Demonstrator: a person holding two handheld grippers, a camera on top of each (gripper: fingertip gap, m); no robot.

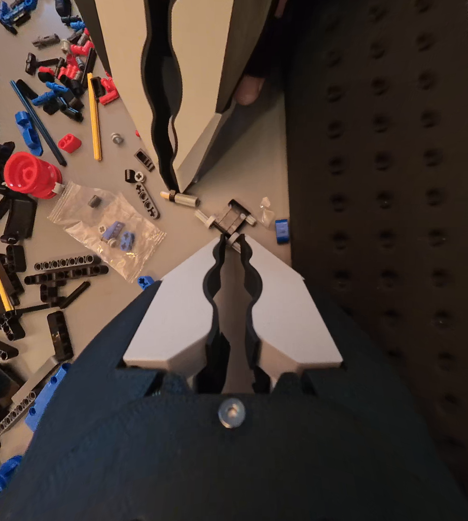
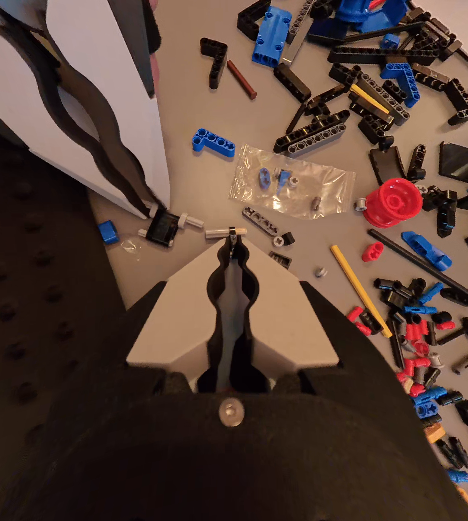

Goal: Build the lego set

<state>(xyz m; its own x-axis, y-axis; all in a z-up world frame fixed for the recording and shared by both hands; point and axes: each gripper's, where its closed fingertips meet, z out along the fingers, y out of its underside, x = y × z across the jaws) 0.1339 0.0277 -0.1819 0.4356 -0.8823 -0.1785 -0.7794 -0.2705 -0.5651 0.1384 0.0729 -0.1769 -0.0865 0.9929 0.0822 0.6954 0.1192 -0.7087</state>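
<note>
Counted: 2 hand-held grippers, 1 red ribbed plastic wheel hub [image 2: 393,206], 1 clear plastic zip bag [image 2: 292,183] holding 5 small pieces, 2 thin yellow plastic axles [image 1: 94,117], 1 long black axle [image 2: 424,265] right of the right gripper, 1 brown axle [image 2: 240,79] ahead, 1 blue L-shaped beam [image 2: 213,143].

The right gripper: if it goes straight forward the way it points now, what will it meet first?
The right gripper is already shut on a small grey-and-tan pin piece. Straight beyond lies only bare grey table; the clear bag sits off to the right, though depth is uncertain.
</note>
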